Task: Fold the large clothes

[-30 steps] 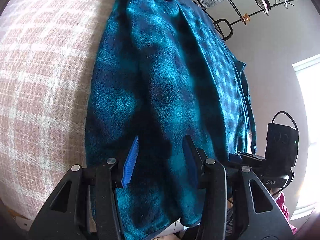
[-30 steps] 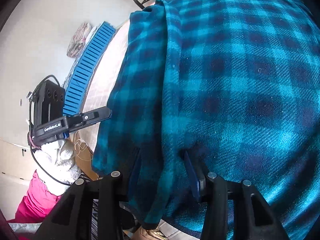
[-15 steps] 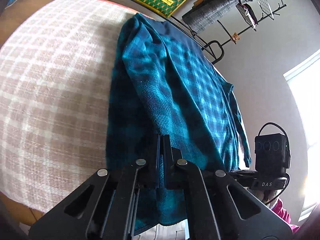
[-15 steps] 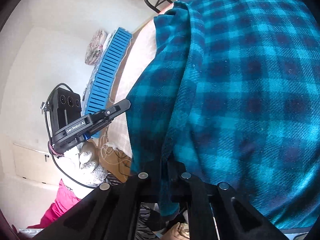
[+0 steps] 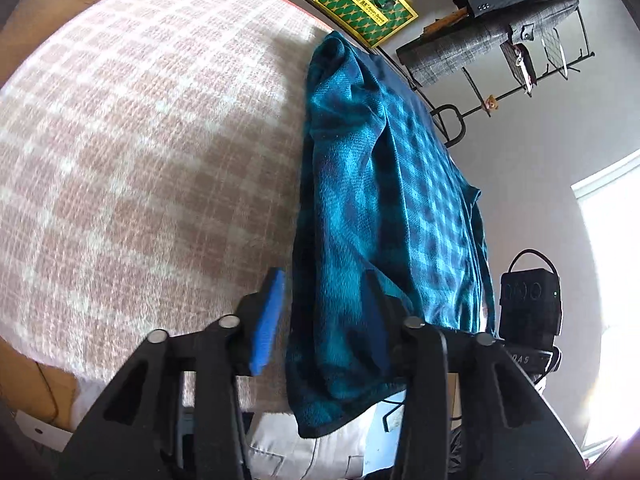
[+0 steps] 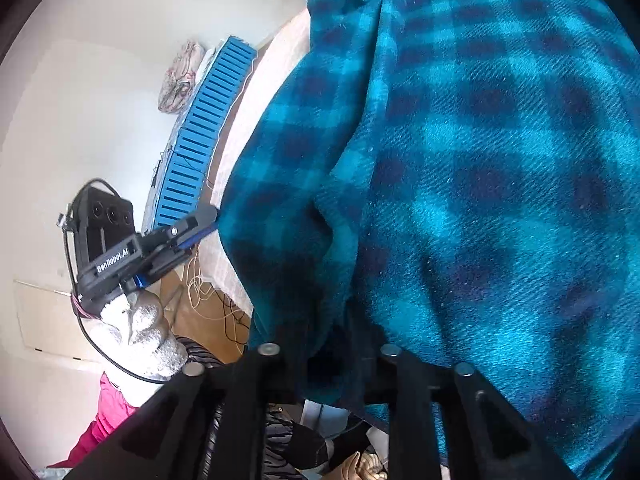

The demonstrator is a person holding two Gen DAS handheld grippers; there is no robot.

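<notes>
A teal and dark-blue plaid garment (image 5: 360, 200) lies as a long folded strip on the pink-and-white checked bedspread (image 5: 140, 160), its near hem hanging over the front edge. My left gripper (image 5: 324, 276) straddles that near end with its jaws opening. The blue pad (image 5: 268, 320) stands clear of the cloth, which lies against the other finger. In the right wrist view the same garment (image 6: 500, 200) fills the right side. My right gripper (image 6: 332, 320) is under its near edge with jaws opening, and the cloth drapes over the fingertips and hides them. The left gripper (image 6: 200, 224) shows at the left.
A clothes rack (image 5: 500, 40) and a yellow-green box (image 5: 366, 2) stand behind the bed. A blue slatted panel (image 6: 208, 128) leans along the bed's side, with cables (image 6: 200, 280) on the floor. A white fuzzy sleeve (image 6: 136, 328) holds the left gripper. A bright window (image 5: 608, 260) is at the right.
Both grippers were apart a second ago, shut on the near hem half a second ago, and now stand apart again. The left view has drawn back; more bedspread shows.
</notes>
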